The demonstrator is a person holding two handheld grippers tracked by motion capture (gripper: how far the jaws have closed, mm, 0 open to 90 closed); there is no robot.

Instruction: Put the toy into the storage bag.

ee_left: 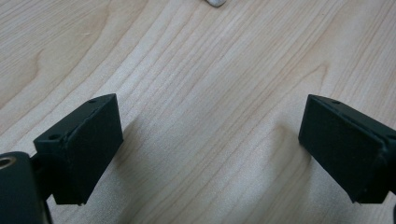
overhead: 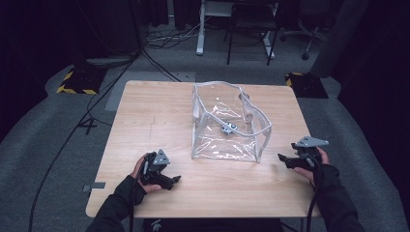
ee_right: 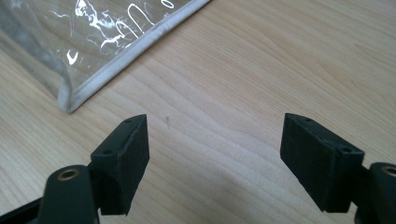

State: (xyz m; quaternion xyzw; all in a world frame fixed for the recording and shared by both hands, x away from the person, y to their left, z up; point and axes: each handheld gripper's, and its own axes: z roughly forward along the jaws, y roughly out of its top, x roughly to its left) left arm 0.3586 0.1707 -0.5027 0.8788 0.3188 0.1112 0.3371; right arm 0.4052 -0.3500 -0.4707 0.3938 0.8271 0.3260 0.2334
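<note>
Clear plastic forms the bag (overhead: 227,123), a boxy pouch with pale grey piping that stands open-topped on the wooden table (overhead: 145,111), a little beyond the middle and towards the person's right. Something small and dark lies inside it on the bottom; it is too small to tell what it is.

Left gripper (overhead: 170,181) rests low at the near left of the table, held in the left hand (overhead: 140,174), pointing across towards the right. Its jaws stand wide apart with bare wood between them, as the left gripper view (ee_left: 210,140) shows. A small pale corner of something sits at the top edge of that view, probably part of the bag's piping. This gripper is well apart from the bag.

Right gripper (overhead: 283,158) sits at the near right, in the right hand (overhead: 314,166), pointing left towards the bag's near right corner and near it without touching. In the right gripper view (ee_right: 215,144) its jaws are also spread wide and hold nothing; the bag's piped corner (ee_right: 74,100) lies ahead and to the left of them, flat on the wood.

Both cables trail back off the near edge.
</note>
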